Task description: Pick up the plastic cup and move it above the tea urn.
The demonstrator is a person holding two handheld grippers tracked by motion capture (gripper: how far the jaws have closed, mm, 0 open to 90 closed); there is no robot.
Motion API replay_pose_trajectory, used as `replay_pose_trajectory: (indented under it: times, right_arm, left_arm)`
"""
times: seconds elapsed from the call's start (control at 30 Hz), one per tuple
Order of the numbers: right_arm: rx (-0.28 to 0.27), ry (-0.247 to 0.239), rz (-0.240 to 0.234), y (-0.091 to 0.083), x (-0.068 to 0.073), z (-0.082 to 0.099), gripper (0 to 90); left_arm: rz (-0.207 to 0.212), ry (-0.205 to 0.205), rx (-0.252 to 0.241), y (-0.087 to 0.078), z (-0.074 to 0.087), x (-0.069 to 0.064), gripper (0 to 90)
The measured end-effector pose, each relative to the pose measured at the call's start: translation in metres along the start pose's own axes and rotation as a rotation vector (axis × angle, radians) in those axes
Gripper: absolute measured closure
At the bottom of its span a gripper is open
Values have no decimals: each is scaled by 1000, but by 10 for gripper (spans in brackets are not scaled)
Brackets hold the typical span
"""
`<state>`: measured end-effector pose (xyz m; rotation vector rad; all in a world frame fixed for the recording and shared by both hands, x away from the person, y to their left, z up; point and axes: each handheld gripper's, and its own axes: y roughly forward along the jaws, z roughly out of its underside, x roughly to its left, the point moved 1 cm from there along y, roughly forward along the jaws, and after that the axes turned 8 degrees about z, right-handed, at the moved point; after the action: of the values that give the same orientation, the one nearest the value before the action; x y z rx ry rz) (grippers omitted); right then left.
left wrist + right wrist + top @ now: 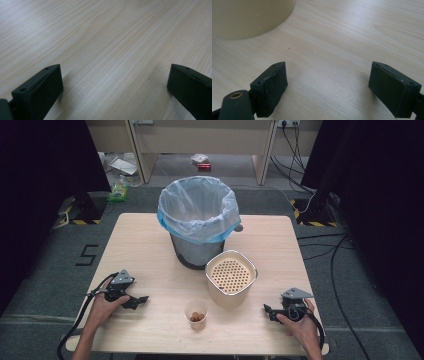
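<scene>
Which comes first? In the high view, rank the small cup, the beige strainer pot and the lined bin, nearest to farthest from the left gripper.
1. Small cup, to the right of the left gripper, near the front edge.
2. Beige strainer pot, right of centre.
3. Lined bin, at the back, centre.

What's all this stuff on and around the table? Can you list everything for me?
Table: one, light wood, centre.
Bin: one, dark, blue-white liner, far middle.
Container: one, cream, perforated insert, right of centre.
Cup: one, clear, brown bits inside, near edge.
Floor clutter: several items, beyond table.
Cables: black, floor at right.
Left gripper: black, open, near left.
Right gripper: black, open, near right.
</scene>
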<state>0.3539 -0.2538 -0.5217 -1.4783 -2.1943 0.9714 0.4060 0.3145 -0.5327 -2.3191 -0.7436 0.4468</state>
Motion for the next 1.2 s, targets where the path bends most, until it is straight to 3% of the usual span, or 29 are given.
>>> replay_pose_trajectory:
  times: [0.1,0.23,0.5,0.7,1.0,1.2]
  right_arm:
    - [7,23,18,-1,4,0,147]
    - [41,45,9,-8,5,-1,238]
    - [-20,90,-7,-37,27,-1,264]
    - [-70,54,-41,-52,51,-5,341]
    - [-84,-23,-167,-64,97,-12,408]
    - [-110,-45,-225,-71,120,-25,461]
  left_arm:
    - [0,0,0,0,0,0,0]
    - [0,0,0,0,0,0,0]
    - [0,0,0,0,0,0,0]
    - [0,2,0,0,0,0,0]
    - [1,0,0,0,0,0,0]
    - [1,0,0,0,0,0,0]
